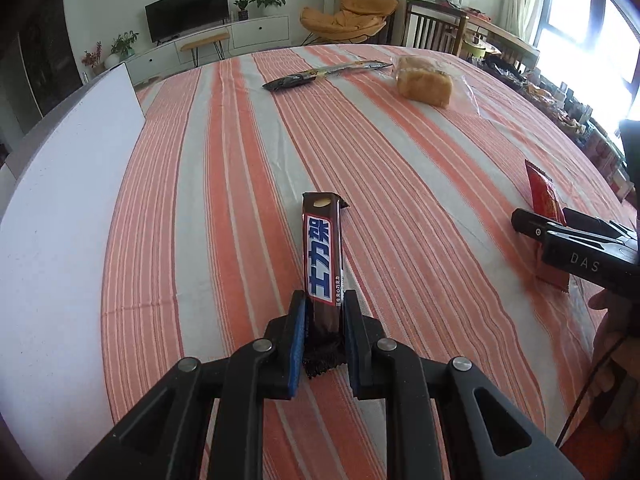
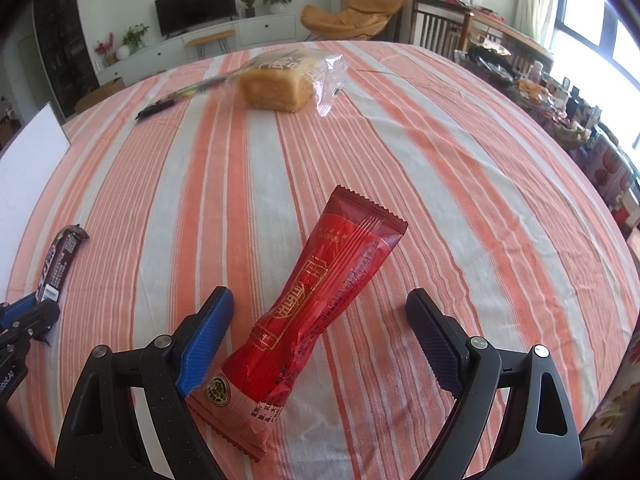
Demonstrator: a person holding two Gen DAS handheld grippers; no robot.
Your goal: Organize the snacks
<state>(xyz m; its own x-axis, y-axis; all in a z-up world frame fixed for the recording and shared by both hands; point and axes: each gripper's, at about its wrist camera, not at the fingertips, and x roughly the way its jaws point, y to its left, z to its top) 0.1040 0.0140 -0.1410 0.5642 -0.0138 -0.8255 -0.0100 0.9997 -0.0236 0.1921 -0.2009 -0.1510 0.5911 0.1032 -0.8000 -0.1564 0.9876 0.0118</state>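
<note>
Your left gripper (image 1: 325, 304) pinches the chocolate bar (image 1: 323, 256) at lower centre, above the striped tablecloth (image 1: 224, 160). Your right gripper (image 2: 320, 312) stands spread around the red snack packet (image 2: 308, 312), lying at lower centre.

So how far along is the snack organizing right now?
Nothing looks sorted yet. Left tongs grip the Snickers bar; right tongs sit open around the red snack packet. The bagged bread and long dark stick packet lie untouched on the tablecloth.
</note>
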